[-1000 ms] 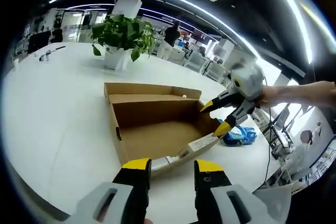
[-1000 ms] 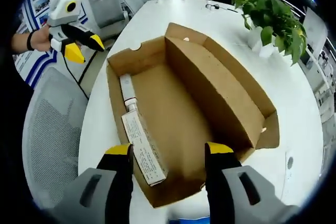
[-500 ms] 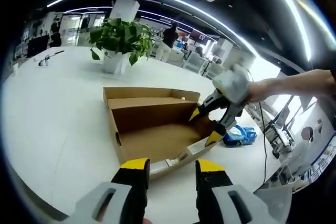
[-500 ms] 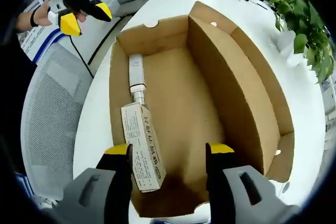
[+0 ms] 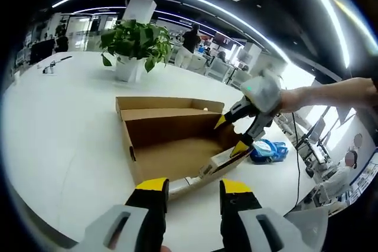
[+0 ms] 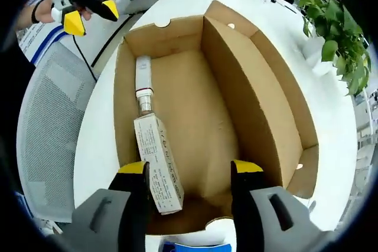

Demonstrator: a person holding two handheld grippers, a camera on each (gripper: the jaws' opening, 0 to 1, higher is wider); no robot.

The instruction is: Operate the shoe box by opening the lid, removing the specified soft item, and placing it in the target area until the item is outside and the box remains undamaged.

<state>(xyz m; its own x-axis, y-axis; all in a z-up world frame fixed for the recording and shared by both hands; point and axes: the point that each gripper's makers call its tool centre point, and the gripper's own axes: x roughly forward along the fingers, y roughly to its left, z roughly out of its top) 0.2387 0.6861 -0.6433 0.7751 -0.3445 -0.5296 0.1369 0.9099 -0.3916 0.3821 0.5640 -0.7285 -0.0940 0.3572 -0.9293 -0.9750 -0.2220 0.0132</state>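
With the lid off, the right claw (image 6: 189, 172), jaws apart and empty, had descended over the open brown cardboard shoe box (image 6: 260, 104) on the white table (image 5: 53, 128), while the open left claw (image 5: 192, 187) waited outside; the blue soft item (image 5: 269, 150) already lay beside the box.

the right hand-held gripper (image 5: 236, 134) has moved in over the open shoe box's (image 5: 171, 146) far end.
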